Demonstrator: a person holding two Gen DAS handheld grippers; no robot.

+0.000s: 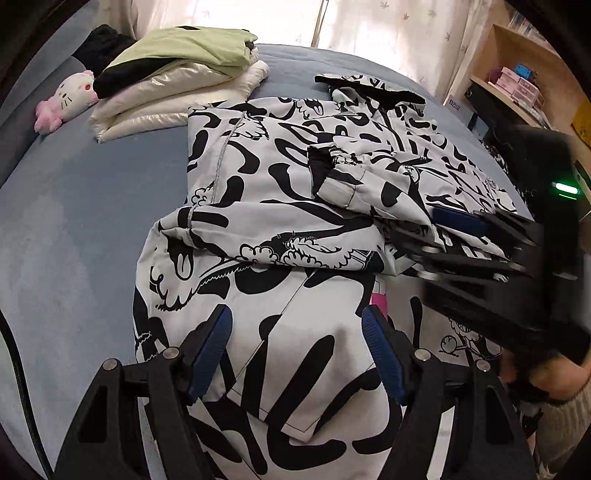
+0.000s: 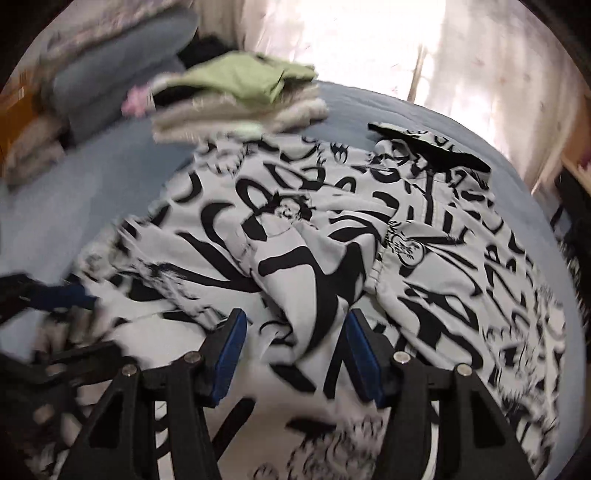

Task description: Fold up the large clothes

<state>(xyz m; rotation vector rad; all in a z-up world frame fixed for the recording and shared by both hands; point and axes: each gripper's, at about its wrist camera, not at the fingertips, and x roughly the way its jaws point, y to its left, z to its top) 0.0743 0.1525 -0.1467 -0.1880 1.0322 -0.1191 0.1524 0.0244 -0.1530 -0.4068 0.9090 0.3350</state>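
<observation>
Nearest the left wrist camera, the left gripper (image 1: 295,350) hangs over the lower hem end of the black-and-white printed jacket (image 1: 295,184). Its jaws stand apart, the blue pads (image 1: 210,350) clear of the fabric; nothing is grasped. In the right wrist view, the right gripper (image 2: 295,354) hovers over the same garment with its jaws likewise released, the cloth lying below them and not pinched. That view is motion-blurred, so fine detail of the fabric cannot be read.

The jacket lies on the blue bed sheet (image 1: 74,221), roughly centred, its hood (image 1: 369,88) at the far end. Both sleeves appear folded inward across the body: one sleeve cuff (image 1: 332,173) rests on the chest panel, and the other sleeve crosses the middle of the garment as a horizontal band. Judged from this layout, the sleeve folds are complete and the lengthwise fold is outstanding: the hem end has not yet been brought up over the body, and the hood is not yet tucked.

Further back, a stack of folded garments (image 1: 177,81) sits on the sheet, a pale-green item on top, which suggests earlier items are finished. A pink-and-white plush toy (image 1: 68,99) lies beside the stack. Curtains (image 1: 369,29) and a wooden shelf (image 1: 517,74) close the background.
</observation>
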